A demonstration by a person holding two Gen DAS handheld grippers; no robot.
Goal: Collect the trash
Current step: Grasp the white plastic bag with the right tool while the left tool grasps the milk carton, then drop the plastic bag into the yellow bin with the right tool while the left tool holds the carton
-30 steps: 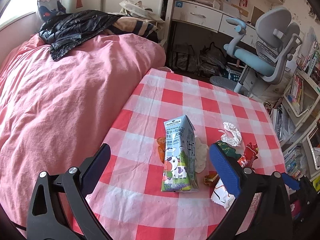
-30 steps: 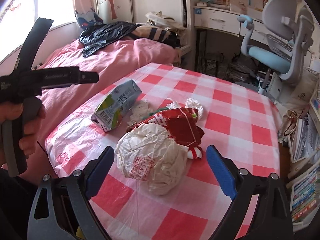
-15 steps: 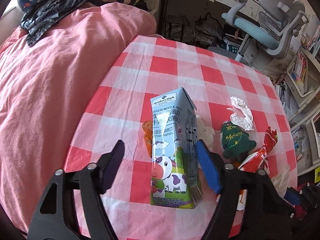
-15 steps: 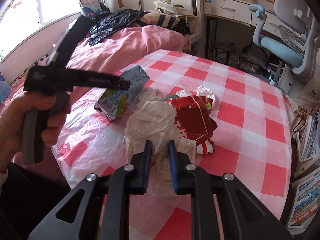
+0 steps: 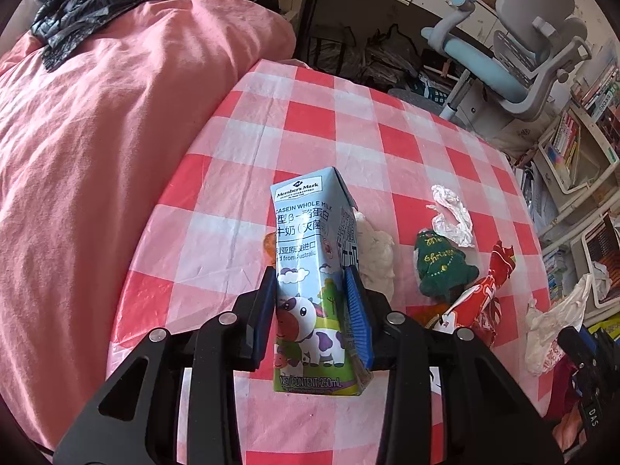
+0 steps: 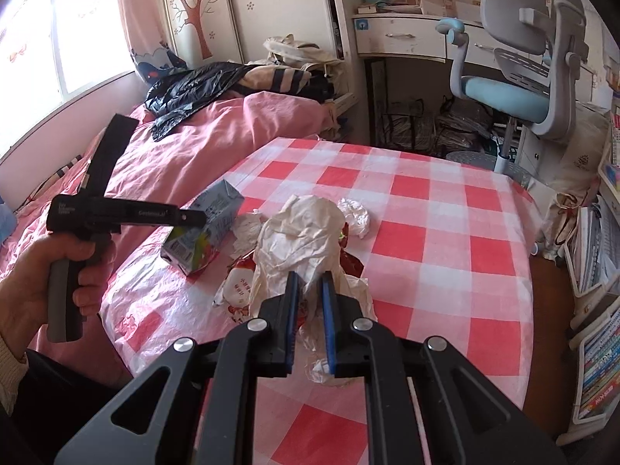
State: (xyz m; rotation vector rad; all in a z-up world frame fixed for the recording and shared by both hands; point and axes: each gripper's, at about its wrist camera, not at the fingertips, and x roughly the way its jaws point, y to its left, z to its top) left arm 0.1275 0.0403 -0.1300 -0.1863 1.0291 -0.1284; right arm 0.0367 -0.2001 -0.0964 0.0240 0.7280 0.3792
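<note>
Tablecloth (image 5: 317, 116) checked red-white; pink bed (image 5: 97, 155) beside it.

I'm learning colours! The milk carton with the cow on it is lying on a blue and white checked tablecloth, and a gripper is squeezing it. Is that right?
Almost. The tablecloth is red and white checked, not blue and white. The left wrist view shows this. The rest holds: the milk carton with the cow lies on it, and the left gripper has just been closing and now squeezes its sides.
</note>
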